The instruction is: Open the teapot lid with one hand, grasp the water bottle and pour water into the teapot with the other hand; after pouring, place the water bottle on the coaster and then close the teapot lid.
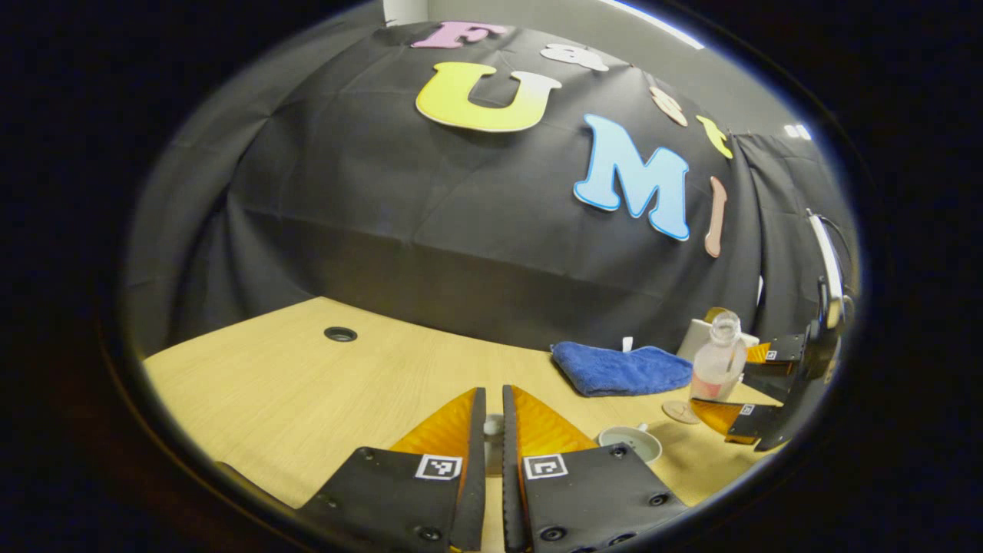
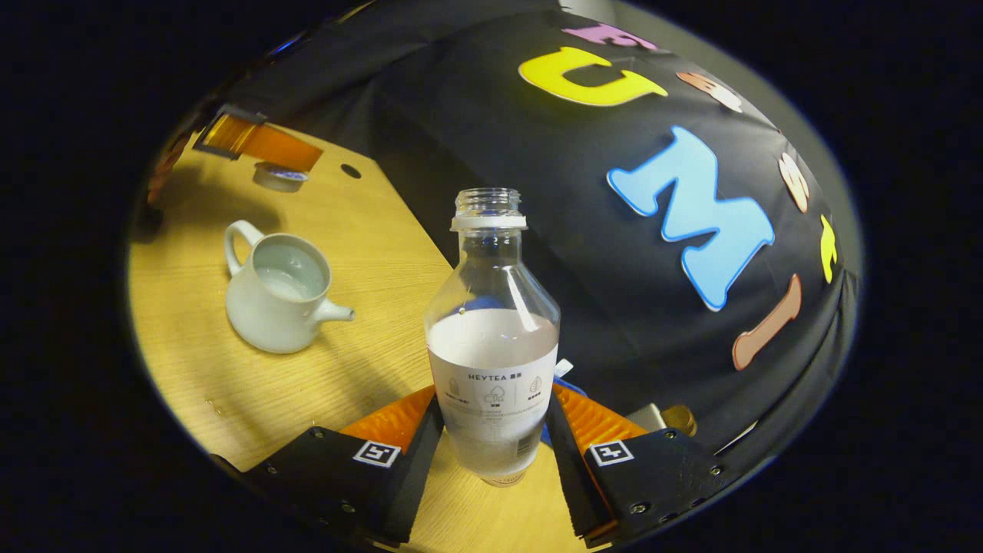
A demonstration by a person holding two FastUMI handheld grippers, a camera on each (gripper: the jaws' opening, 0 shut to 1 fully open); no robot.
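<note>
A clear, uncapped water bottle (image 2: 491,361), about half full, stands upright between my right gripper's fingers; the right gripper (image 2: 491,399) is shut on its lower body. The white teapot (image 2: 280,292) sits open on the table to the left, with water inside. In the left gripper view, the left gripper (image 1: 494,392) is shut on the small white teapot lid (image 1: 494,430), held above the table left of the teapot (image 1: 631,442). A round tan coaster (image 1: 680,412) lies at the bottle's (image 1: 718,361) foot; I cannot tell whether the bottle rests on it.
A folded blue cloth (image 1: 622,369) lies at the back of the wooden table (image 1: 307,384). A white box (image 1: 703,332) stands behind the bottle. A cable hole (image 1: 340,334) is in the tabletop at far left.
</note>
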